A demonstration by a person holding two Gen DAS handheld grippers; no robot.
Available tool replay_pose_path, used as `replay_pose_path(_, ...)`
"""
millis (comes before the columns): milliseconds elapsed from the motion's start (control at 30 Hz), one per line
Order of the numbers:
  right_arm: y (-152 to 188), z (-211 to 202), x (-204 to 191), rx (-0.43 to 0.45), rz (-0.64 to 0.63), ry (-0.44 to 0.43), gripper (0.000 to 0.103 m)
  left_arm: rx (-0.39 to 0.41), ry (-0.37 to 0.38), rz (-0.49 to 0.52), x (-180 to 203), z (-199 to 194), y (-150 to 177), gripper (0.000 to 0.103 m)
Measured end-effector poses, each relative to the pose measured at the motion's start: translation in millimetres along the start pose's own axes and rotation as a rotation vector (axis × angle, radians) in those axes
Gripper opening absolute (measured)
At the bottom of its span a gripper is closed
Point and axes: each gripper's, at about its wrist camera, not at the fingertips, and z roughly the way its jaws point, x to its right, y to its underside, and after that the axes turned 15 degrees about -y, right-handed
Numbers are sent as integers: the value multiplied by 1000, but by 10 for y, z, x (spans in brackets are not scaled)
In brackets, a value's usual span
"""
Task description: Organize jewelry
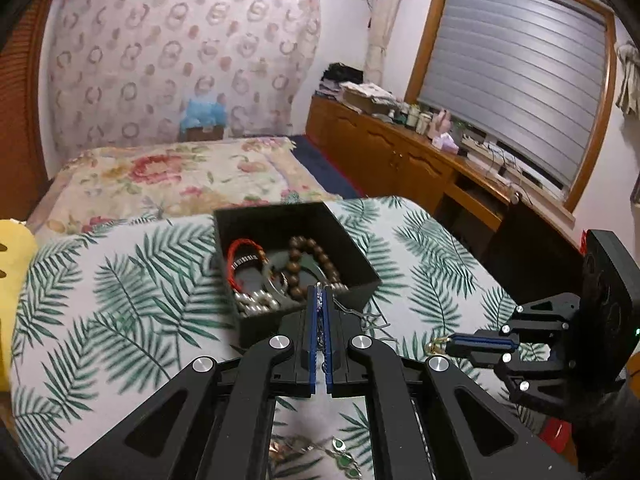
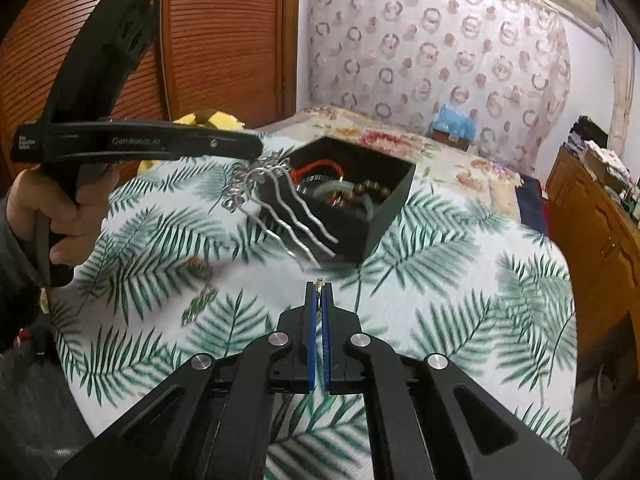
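Note:
A black open box [image 1: 352, 258] sits on the leaf-print cloth and holds a red cord bracelet [image 1: 240, 250], brown wooden beads [image 1: 316, 250] and silver beads [image 1: 256, 304]; it also shows in the right wrist view [image 2: 394, 208]. My left gripper [image 1: 320, 292] is shut on a silver hair comb [image 2: 280, 208], held above the box's near edge, prongs hanging down. My right gripper [image 2: 319, 286] is shut on a small gold piece [image 1: 434, 347], to the right of the box.
A green-stone piece of jewelry [image 1: 340, 450] lies on the cloth under my left gripper; it also shows in the right wrist view [image 2: 198, 304]. A floral bed [image 1: 168, 176] lies behind. A wooden cabinet [image 1: 400, 156] stands at right. A yellow object [image 1: 12, 280] is at left.

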Motion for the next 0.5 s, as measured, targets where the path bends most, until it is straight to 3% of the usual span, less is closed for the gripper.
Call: replay_pose_path(500,-640,109,375,67,-27,-4,3,23,-46,-26,-246,272,-398,1)
